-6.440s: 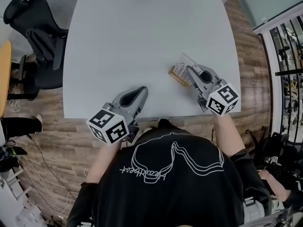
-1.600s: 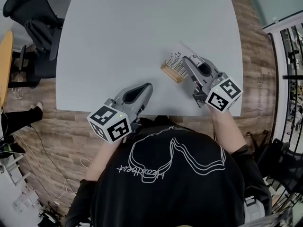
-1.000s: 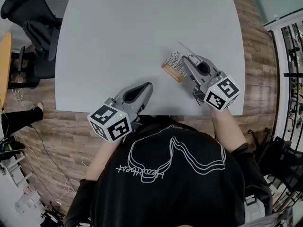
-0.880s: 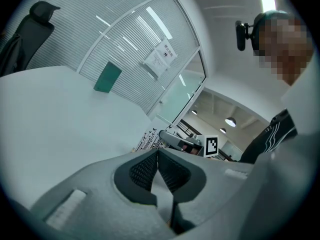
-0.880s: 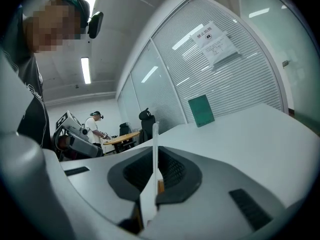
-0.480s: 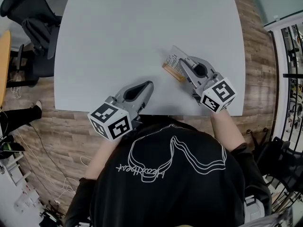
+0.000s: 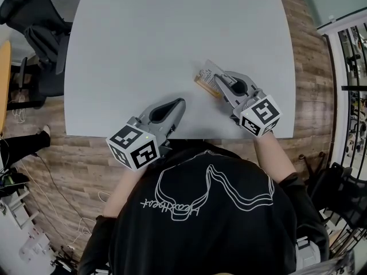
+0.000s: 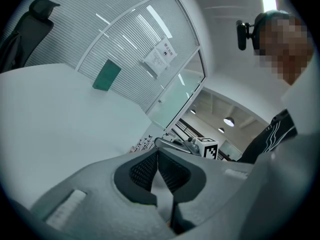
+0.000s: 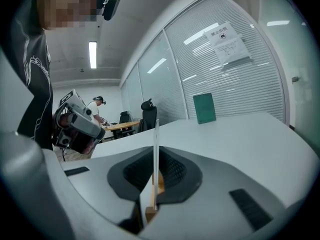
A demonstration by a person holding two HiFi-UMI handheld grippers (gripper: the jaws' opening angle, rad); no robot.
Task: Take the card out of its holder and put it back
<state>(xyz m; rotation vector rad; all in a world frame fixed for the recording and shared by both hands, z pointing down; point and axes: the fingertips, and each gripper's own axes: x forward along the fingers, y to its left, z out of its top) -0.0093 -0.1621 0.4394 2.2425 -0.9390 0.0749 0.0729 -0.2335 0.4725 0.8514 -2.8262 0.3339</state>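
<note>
A clear card (image 7: 210, 71) printed with small black marks leans over a small wooden holder (image 7: 204, 85) near the table's front right. My right gripper (image 7: 218, 79) is shut on the card's edge. In the right gripper view the card (image 9: 156, 139) stands edge-on between the pads, with the wooden holder (image 9: 152, 213) right below it. Whether the card sits in the slot I cannot tell. My left gripper (image 7: 178, 103) rests at the table's front edge, shut with nothing in it, well left of the holder. In the left gripper view, the card (image 8: 144, 143) shows beyond the left gripper (image 8: 157, 152).
The white table (image 7: 143, 39) stretches away from the holder. A black office chair (image 7: 34, 33) stands at the table's left side on the wooden floor. A green object (image 9: 204, 108) sits at the table's far edge by a glass wall with blinds.
My right gripper has sunk a little and rolled, so the card went from a thin upright edge to leaning left over the wooden holder. The left gripper has kept still.
</note>
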